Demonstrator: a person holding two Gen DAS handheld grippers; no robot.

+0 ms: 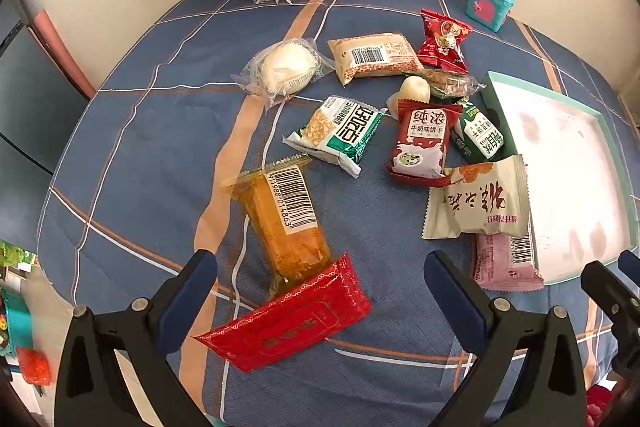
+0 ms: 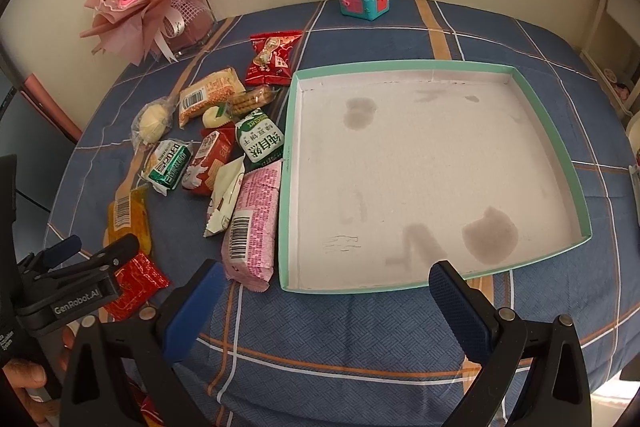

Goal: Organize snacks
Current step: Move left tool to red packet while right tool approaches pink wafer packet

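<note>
on the tabletop [image 2: 360, 327], covered by a blue plaid cloth, a teal-rimmed tray [image 2: 576, 183] lies bare on the right side. wrapped snacks [image 1: 352, 131] lie scattered just left of it; a pink packet [image 2: 256, 219] touches the tray's left wall. left gripper [image 1: 320, 283], fingers spread, hangs over a red packet [image 1: 288, 323] near the front edge. right gripper [image 2: 328, 291], fingers spread, hangs at the tray's front rim, holding nothing.
</note>
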